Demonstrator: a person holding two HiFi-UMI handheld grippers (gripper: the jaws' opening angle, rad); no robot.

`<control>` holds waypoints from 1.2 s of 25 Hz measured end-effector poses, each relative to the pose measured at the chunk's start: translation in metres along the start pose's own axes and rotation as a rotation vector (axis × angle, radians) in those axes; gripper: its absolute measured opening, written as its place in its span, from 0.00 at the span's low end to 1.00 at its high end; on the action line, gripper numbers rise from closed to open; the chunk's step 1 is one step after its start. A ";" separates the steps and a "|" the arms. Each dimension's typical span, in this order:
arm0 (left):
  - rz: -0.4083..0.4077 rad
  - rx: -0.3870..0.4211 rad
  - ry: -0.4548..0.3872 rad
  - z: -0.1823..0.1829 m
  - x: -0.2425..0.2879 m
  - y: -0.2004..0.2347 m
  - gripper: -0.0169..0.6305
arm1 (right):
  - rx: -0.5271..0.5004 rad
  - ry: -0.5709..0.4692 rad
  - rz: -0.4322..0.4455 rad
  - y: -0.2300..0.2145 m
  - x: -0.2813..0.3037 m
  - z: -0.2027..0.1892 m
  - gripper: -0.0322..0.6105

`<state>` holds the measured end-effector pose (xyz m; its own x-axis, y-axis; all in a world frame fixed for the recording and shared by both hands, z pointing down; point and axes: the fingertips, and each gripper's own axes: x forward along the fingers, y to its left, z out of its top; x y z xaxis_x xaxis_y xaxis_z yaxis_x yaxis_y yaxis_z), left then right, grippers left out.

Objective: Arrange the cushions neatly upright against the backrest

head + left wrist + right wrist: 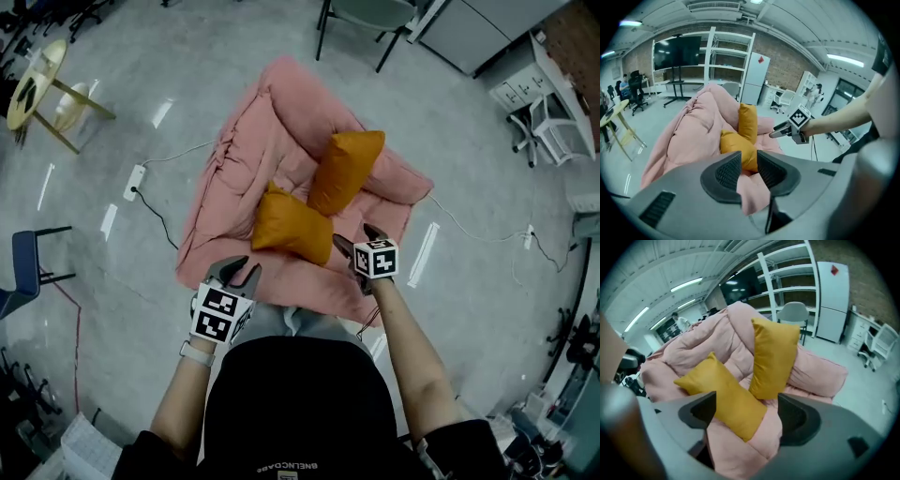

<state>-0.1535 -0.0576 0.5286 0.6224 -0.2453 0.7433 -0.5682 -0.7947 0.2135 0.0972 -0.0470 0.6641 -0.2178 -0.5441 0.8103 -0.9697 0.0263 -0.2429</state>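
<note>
A pink floor sofa (281,141) lies on the grey floor, its backrest at the far side. One orange cushion (347,172) stands upright, leaning on the backrest (736,331). A second orange cushion (291,228) lies tilted on the seat near the front edge. My left gripper (242,272) is at the sofa's front edge; in the left gripper view (749,171) a fold of the pink cover (752,192) sits pinched between its narrow jaws. My right gripper (354,236) hovers just right of the lying cushion (722,397), jaws wide open with nothing between them.
A chair (366,19) stands behind the sofa. A power strip with a cable (134,181) lies on the floor at the left, and another cable (478,230) at the right. A wooden stool (42,89) and a blue chair (23,267) stand far left. Cabinets (487,28) are at the top right.
</note>
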 end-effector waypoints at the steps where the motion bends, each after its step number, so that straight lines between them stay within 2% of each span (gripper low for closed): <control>1: -0.027 0.002 0.002 0.003 0.004 -0.002 0.20 | 0.031 -0.015 -0.025 -0.008 -0.005 0.003 0.66; 4: -0.098 0.018 0.018 0.006 0.009 -0.011 0.20 | 0.103 -0.056 -0.080 -0.025 -0.017 0.013 0.66; 7: -0.131 0.046 0.040 0.009 0.013 -0.019 0.20 | 0.163 -0.095 -0.114 -0.041 -0.024 0.029 0.66; 11: -0.145 -0.010 0.049 0.009 0.013 -0.023 0.20 | 0.197 -0.129 -0.117 -0.056 -0.011 0.049 0.66; 17: -0.084 -0.084 0.077 0.012 0.017 -0.040 0.20 | 0.181 -0.144 -0.069 -0.095 0.021 0.071 0.66; 23: -0.002 -0.181 0.100 0.008 0.020 -0.049 0.20 | 0.157 -0.112 -0.036 -0.123 0.068 0.083 0.69; 26: 0.024 -0.201 0.120 0.002 0.022 -0.051 0.20 | 0.153 -0.105 -0.025 -0.129 0.091 0.087 0.71; 30: 0.052 -0.212 0.149 -0.007 0.019 -0.056 0.20 | 0.192 -0.148 0.047 -0.126 0.112 0.096 0.71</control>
<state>-0.1139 -0.0135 0.5351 0.5126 -0.1858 0.8383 -0.7071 -0.6452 0.2894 0.2053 -0.1918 0.7335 -0.2302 -0.6633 0.7121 -0.9169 -0.0973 -0.3870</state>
